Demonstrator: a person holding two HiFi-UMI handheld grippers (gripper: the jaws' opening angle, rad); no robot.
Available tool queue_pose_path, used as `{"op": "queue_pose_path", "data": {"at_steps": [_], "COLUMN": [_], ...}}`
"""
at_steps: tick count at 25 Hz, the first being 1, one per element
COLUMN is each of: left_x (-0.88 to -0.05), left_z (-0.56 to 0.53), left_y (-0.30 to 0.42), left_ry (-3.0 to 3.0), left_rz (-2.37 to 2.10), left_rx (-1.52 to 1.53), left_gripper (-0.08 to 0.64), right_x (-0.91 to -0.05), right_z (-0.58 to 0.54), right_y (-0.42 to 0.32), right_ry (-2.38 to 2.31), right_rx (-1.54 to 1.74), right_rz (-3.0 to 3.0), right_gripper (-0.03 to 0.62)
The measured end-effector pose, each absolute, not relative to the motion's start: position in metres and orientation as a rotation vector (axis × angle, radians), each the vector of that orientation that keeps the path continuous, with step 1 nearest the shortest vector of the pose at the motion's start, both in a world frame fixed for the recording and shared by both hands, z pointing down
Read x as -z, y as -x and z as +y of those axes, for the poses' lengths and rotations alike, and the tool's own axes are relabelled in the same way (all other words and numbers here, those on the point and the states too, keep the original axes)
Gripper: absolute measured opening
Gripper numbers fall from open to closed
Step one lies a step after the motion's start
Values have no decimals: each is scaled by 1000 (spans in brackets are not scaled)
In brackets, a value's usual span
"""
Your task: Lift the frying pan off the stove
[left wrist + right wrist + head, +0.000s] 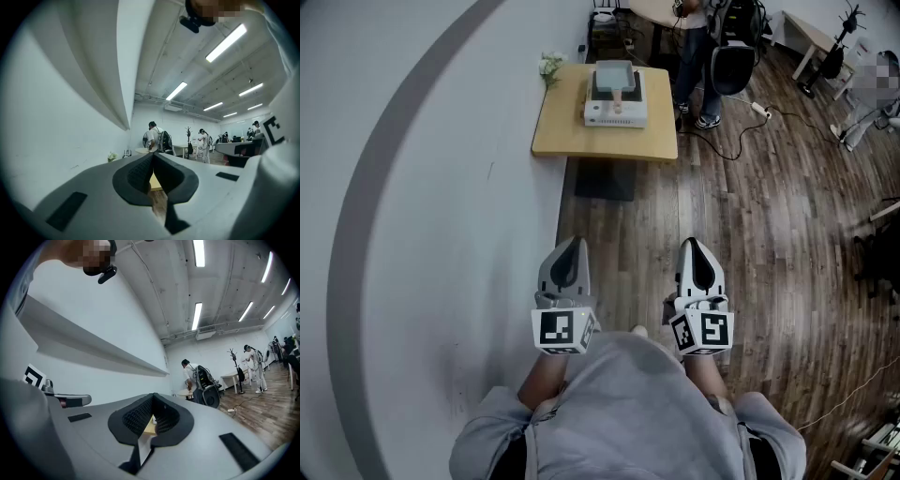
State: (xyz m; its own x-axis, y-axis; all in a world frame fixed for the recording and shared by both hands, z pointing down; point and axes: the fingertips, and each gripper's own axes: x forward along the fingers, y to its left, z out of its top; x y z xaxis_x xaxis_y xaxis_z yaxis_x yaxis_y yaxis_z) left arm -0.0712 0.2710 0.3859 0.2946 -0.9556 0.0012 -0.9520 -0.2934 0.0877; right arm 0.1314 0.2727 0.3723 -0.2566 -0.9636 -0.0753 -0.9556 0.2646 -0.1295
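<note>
A grey square frying pan [613, 76] sits on a white portable stove [616, 111], its wooden handle pointing towards me. The stove stands on a small wooden table [572, 131] far ahead by the wall. My left gripper [577, 243] and right gripper [693, 245] are held side by side close to my body, well short of the table. Both are shut with nothing between the jaws. In the left gripper view the left gripper [153, 156] points at the room beyond, and a sliver of the table shows through the right gripper [153, 396] in the right gripper view.
A white wall [412, 187] with a grey curved stripe runs along the left. A small plant [549, 66] sits on the table's far left corner. A person [694, 56] and an office chair [732, 62] stand behind the table. Cables [741, 131] lie on the wooden floor.
</note>
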Motion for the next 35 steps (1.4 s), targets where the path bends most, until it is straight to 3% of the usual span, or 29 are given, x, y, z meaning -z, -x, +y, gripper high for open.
{"op": "queue_pose_path", "data": {"at_steps": [24,35], "left_x": [-398,-404], "left_z": [299,247], "left_y": [-11,-13], "left_ry": [-2474,-2477], "left_rz": [-1787,-1750], "left_rx": [23,25], "left_gripper": [2,2], "right_x": [-387,-392], "right_z": [299,255], "right_y": [-212,-209], "right_ry": [1823,1837], "right_rx": [136,144], "right_rz": [2368,2374], "right_gripper": [-2,-2]}}
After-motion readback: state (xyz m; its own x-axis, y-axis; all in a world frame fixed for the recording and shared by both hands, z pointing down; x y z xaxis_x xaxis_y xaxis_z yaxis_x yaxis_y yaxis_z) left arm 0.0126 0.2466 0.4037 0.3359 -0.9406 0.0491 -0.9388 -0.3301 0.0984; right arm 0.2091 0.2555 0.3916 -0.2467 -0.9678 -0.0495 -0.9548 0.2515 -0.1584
